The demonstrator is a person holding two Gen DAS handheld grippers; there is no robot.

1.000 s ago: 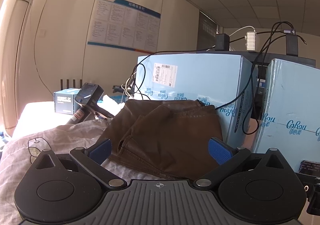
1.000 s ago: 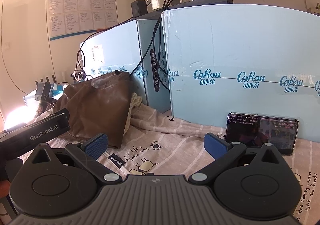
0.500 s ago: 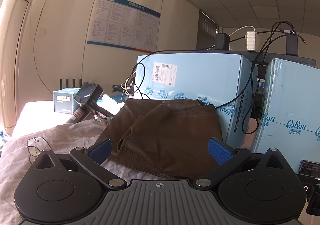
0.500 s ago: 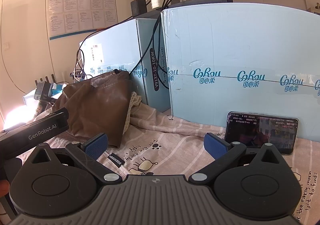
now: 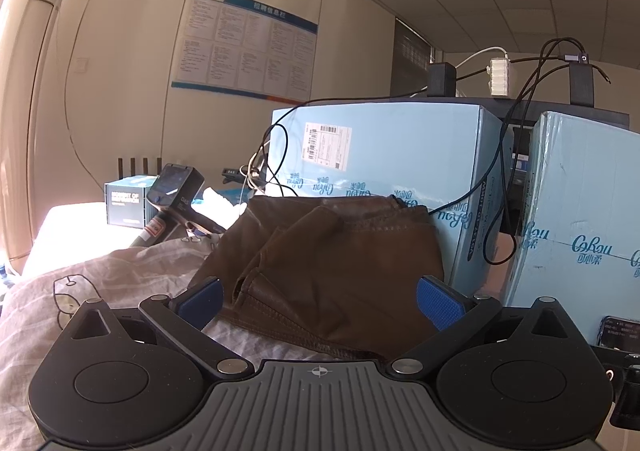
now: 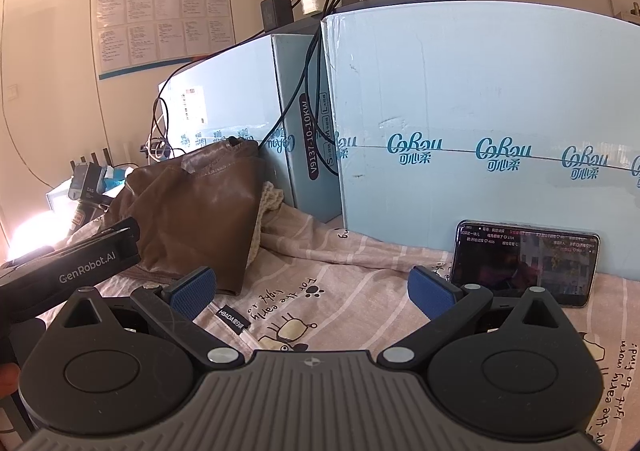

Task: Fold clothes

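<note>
Left wrist view, brown leather garment [image 5: 332,263] bunched against blue boxes [image 5: 384,155], both grippers' jaws spread, empty.

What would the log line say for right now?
left gripper: open, empty | right gripper: open, empty | brown garment: on sheet, untouched

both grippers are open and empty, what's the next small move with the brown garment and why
Probably ease the left gripper forward and down onto the near hem of the brown leather garment. Its jaws stand wide open with that hem between them, nothing gripped. The right gripper is also open, over the striped sheet beside the garment, so the left is better placed.
</note>
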